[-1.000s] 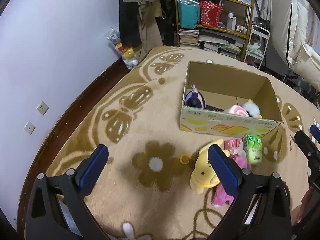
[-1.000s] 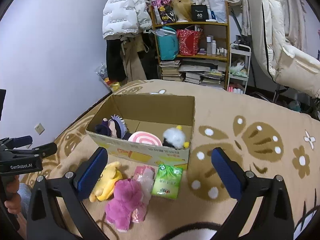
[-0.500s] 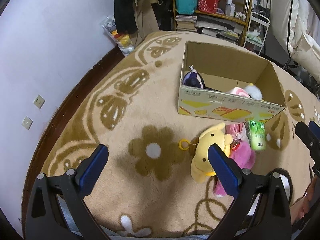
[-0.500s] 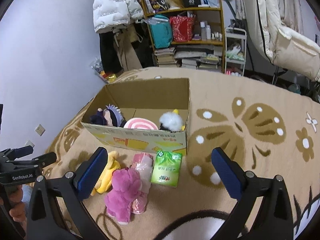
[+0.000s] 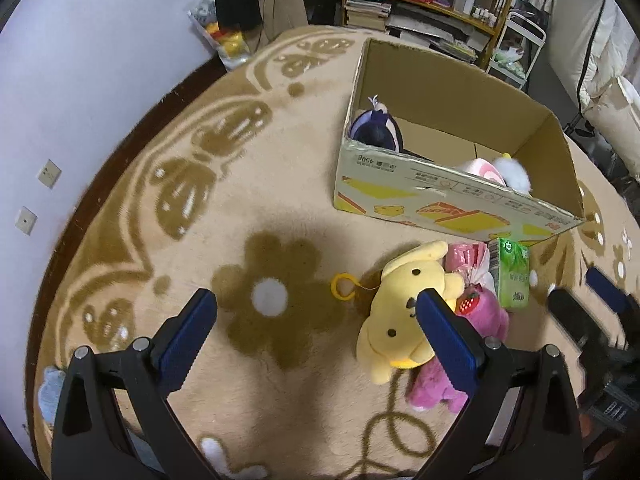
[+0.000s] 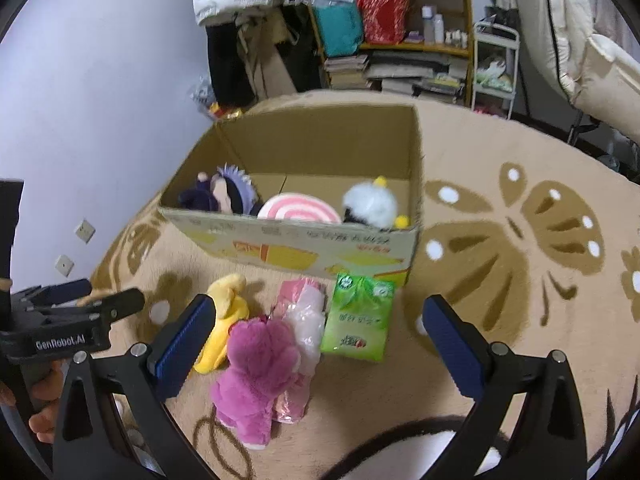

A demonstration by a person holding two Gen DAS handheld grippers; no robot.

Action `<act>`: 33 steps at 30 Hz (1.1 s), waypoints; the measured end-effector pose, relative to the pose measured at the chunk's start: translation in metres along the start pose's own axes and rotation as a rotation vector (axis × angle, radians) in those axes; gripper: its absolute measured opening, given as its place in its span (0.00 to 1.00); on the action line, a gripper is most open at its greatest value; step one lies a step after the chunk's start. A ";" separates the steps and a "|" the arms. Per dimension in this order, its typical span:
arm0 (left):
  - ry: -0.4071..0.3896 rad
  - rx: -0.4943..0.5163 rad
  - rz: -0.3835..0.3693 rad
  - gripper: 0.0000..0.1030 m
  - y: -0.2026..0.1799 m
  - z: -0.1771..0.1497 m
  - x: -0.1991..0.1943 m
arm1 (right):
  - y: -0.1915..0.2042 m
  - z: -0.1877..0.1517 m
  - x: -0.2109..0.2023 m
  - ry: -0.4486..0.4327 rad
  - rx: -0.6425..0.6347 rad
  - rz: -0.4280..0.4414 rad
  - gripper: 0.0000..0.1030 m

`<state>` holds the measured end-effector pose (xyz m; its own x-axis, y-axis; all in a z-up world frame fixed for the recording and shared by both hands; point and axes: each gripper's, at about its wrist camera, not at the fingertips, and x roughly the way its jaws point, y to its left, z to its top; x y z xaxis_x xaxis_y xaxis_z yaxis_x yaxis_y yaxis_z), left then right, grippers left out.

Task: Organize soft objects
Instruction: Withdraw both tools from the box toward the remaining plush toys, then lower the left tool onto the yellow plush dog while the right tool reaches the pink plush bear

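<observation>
**Hand-held grippers open above the toys on the carpet**

Both hand-held grippers hang above the beige carpet with brown flower and butterfly patterns (image 5: 224, 216), each with jaws spread wide and nothing between them: the left hand-held gripper (image 5: 316, 336) and the right hand-held gripper (image 6: 320, 344).

Nearest on the carpet lies a cluster of soft things. The magenta plush bear (image 6: 256, 368) lies closest in the right wrist view, touching the yellow plush dog with a yellow ring loop (image 5: 400, 320) on one side and the pink plastic-wrapped soft bundle (image 6: 304, 312) on the other. Just beside the bundle lies the green tissue pack (image 6: 358, 318), its far end against the open cardboard box with yellow print (image 6: 296, 248).

Inside the box sit a dark-haired purple plush doll (image 6: 224, 196), a pink-and-white swirl cushion (image 6: 298, 210) and a white fluffy plush with yellow tips (image 6: 372, 204).

Beyond stands a wooden shelf of books and bags (image 6: 400, 40).
</observation>
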<state>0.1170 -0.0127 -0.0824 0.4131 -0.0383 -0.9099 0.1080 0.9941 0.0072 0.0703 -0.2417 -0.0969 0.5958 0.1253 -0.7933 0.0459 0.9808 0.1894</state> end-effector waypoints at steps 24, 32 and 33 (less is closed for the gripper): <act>0.133 -0.028 -0.127 0.96 -0.007 0.011 0.045 | 0.031 -0.013 0.067 0.234 -0.140 0.049 0.99; 0.177 0.002 -0.165 0.96 -0.019 0.012 0.059 | 0.038 -0.021 0.085 0.307 -0.161 0.065 0.82; 0.181 0.008 -0.167 0.96 -0.021 0.012 0.061 | 0.039 -0.021 0.087 0.310 -0.162 0.069 0.81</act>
<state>0.1507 -0.0367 -0.1329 0.2206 -0.1829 -0.9581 0.1684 0.9747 -0.1473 0.1070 -0.1896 -0.1702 0.3207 0.2071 -0.9242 -0.1282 0.9763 0.1743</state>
